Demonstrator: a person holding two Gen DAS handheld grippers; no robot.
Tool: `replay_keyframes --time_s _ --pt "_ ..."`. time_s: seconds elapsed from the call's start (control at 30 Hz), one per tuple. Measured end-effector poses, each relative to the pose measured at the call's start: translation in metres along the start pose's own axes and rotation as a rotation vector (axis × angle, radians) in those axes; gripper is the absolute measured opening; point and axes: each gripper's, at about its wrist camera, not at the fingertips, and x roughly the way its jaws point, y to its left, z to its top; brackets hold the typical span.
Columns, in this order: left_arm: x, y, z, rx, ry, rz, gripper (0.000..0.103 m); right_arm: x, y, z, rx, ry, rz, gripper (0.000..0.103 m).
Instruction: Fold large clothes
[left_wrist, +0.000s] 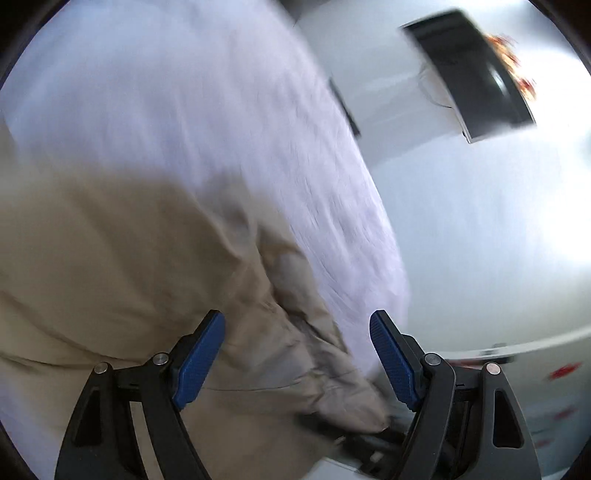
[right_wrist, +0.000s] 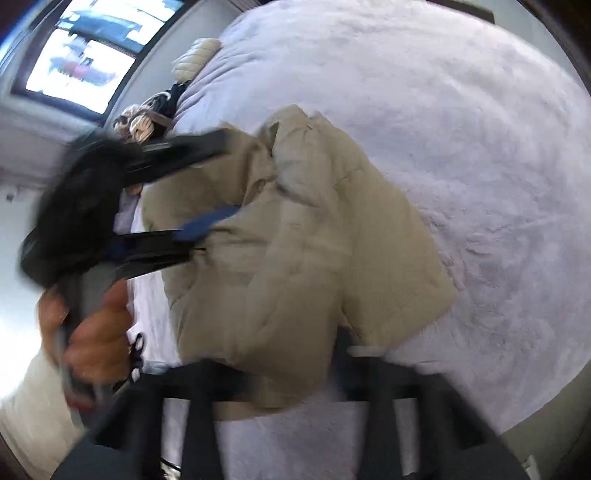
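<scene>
Bright window — lavender bedspread.

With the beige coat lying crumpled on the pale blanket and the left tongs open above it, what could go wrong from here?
1. The beige coat lies bunched, so a fold may lock in creases.
2. The left tongs are open over thick layers near the sleeve end; they might pinch only one layer, or the fluffy blanket too.
3. The coat is close to the bed edge, so a pull could drag it off.
</scene>
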Motion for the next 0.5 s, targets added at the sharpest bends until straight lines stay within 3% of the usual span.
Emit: replay_keyframes --time_s 0.1,0.2,0.33,0.5 --pt "-0.033 0.002 0.001 0.110 -0.099 0.158 0.081 -0.003 -0.002 0.000 -0.037 -0.028 -0.057 0.014" --pt "-0.028 0.026 0.006 0.097 -0.074 0.301 0.081 0.001 -0.019 0.003 -0.006 -0.033 -0.079 0.014" --pt "0.020 0.040 0.008 0.020 -0.046 0.313 0.080 0.007 -0.053 0.007 0.070 -0.023 -0.083 0.014" --pt "0.087 0.028 0.016 0.055 0.026 0.358 0.080 0.021 -0.077 0.019 0.121 -0.019 -0.110 0.014"
